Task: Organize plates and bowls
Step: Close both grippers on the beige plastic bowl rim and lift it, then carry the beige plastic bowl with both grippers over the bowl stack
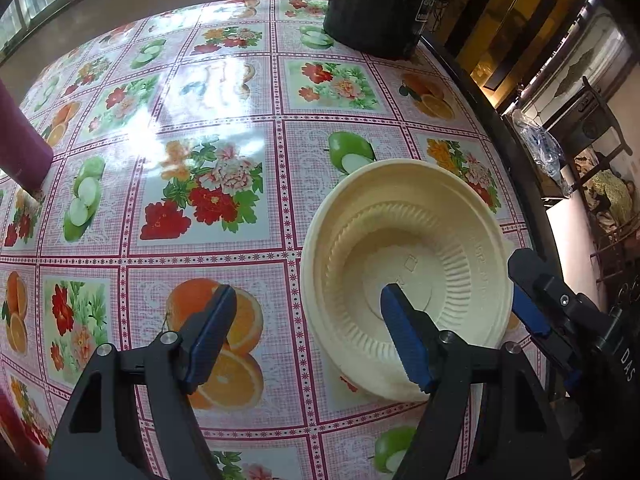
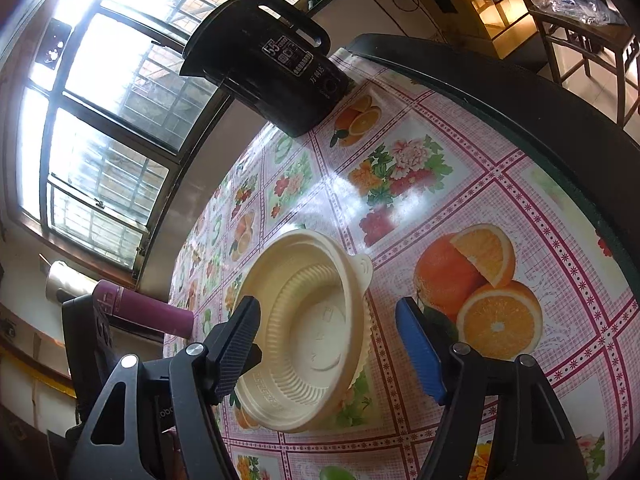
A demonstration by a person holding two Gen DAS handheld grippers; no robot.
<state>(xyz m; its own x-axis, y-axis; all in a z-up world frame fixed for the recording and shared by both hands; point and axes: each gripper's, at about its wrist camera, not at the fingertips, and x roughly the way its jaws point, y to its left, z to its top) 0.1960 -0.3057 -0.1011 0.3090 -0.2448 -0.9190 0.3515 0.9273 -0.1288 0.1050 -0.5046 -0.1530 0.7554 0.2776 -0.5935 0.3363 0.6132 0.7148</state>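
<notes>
A cream plastic bowl (image 1: 408,256) rests on the fruit-and-flower tablecloth, on what looks like a ribbed plate under it; it also shows in the right wrist view (image 2: 304,320). My left gripper (image 1: 308,312) is open, its right finger over the bowl's inside, its left finger over the cloth. My right gripper (image 2: 328,328) is open and spans the bowl, its left finger at the bowl's near-left rim and its right finger beyond the right rim. The right gripper also shows in the left wrist view (image 1: 532,304) at the bowl's right side.
A black electric kettle (image 2: 268,64) stands at the table's far edge, also in the left wrist view (image 1: 372,4). A maroon flask (image 2: 140,308) stands at the left, also in the left wrist view (image 1: 20,136). The table's dark rim (image 2: 520,92) runs along the right. Chairs stand beyond it.
</notes>
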